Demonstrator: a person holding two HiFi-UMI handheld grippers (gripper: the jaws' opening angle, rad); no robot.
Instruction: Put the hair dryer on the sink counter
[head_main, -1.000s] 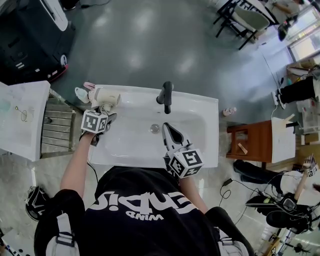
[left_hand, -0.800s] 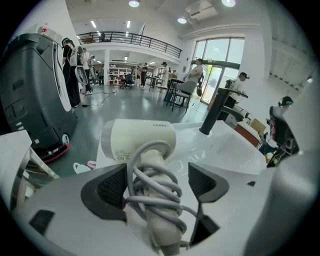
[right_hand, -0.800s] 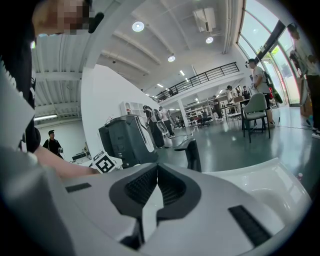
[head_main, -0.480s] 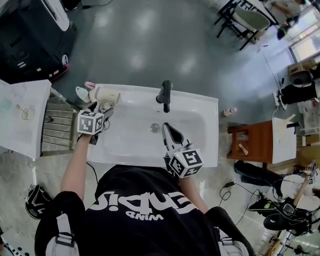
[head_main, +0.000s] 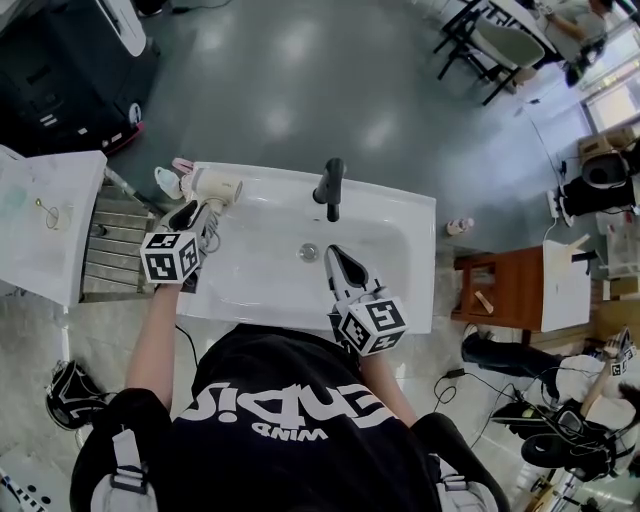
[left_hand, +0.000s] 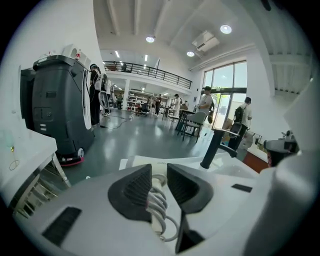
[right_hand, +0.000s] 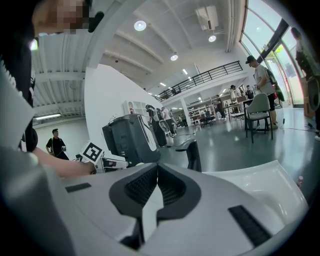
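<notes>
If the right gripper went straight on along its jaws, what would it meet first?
Most likely the black faucet, which stands just beyond the right gripper, slightly right of its line. Depth is unclear, so it could narrowly miss.

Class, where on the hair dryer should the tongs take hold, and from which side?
The slim handle, from the near side: the hair dryer lies on the counter with its handle pointing toward the front edge. The left tongs are closing there, coiled cord between them.
</notes>
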